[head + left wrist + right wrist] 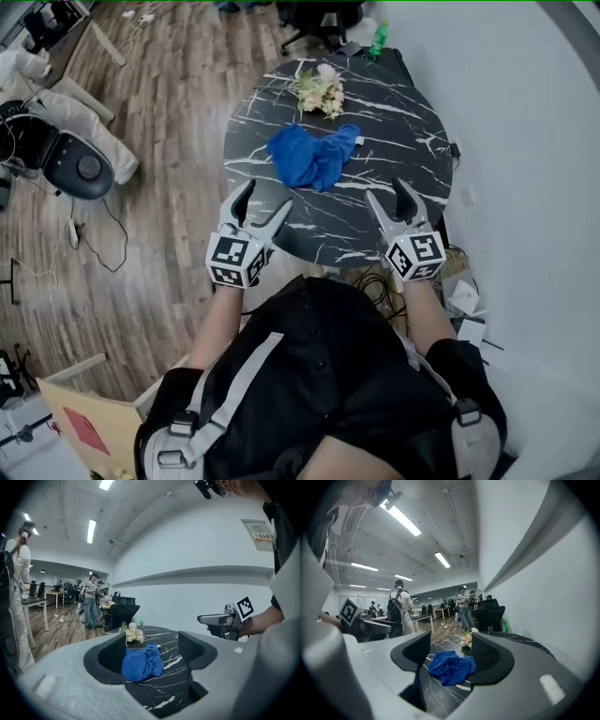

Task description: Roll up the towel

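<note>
- Head view: blue towel (312, 157) lies in a crumpled heap near the middle of the round black marble table (412, 122); neither spread flat nor rolled.
- Bunch of pale flowers (321, 91) sits just beyond the towel on the far side; close to it, but cannot tell if they touch; green bottle (378, 39) at the far edge, well apart from the cloth.
- Left gripper (267, 195) hovers over the near-left edge of the table; jaws stand apart with nothing between the pads; left gripper view agrees, with the towel framed in the gap but lying farther off on the tabletop.
- Right gripper (386, 189) hovers over the near-right edge; jaws likewise apart and empty; right gripper view shows the towel ahead, untouched, flowers behind it.
- Both grippers are well short of the towel; one on each side of the line to it.
- Progress, judged: no part of the roll is done; cloth is bunched and offers no clean straight edge.
- Remaining, judged: reach the cloth; draw it out flat by its corners, probably with both grippers; then roll from one edge.
- Risk, judged: flowers so near the far side may be snagged or pushed if the towel is spread that way; spreading toward the near side looks safer.
</note>
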Demonstrator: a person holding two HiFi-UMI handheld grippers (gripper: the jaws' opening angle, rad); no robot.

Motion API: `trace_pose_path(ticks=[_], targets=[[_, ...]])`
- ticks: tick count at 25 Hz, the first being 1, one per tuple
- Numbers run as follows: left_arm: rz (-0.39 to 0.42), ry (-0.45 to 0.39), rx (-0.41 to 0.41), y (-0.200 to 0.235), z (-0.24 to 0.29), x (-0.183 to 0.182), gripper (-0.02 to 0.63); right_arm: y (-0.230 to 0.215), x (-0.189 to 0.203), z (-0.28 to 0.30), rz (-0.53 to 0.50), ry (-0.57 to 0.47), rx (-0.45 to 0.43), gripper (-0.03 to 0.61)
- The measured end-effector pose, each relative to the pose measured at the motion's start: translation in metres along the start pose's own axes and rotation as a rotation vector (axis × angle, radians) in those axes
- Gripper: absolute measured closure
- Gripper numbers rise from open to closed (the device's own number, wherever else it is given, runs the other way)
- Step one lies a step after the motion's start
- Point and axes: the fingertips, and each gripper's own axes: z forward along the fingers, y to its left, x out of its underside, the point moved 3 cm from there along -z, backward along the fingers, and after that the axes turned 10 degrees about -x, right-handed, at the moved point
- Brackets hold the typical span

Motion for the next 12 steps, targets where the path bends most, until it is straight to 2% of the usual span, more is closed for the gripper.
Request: trace_pose_path(ticks=[6, 12], targets=[[-0.011, 0.067, -0.046, -0.014, 0.060, 0.012, 0.261, -0.059, 0.012, 0.039, -0.002, 0.094, -0.096, 0.305], [-0.004, 0.139, -0.089, -0.017, 0.111, 0.032, 0.268, -0.109, 0.041, 0.074, 0.018, 0.195, -0.142, 0.322]])
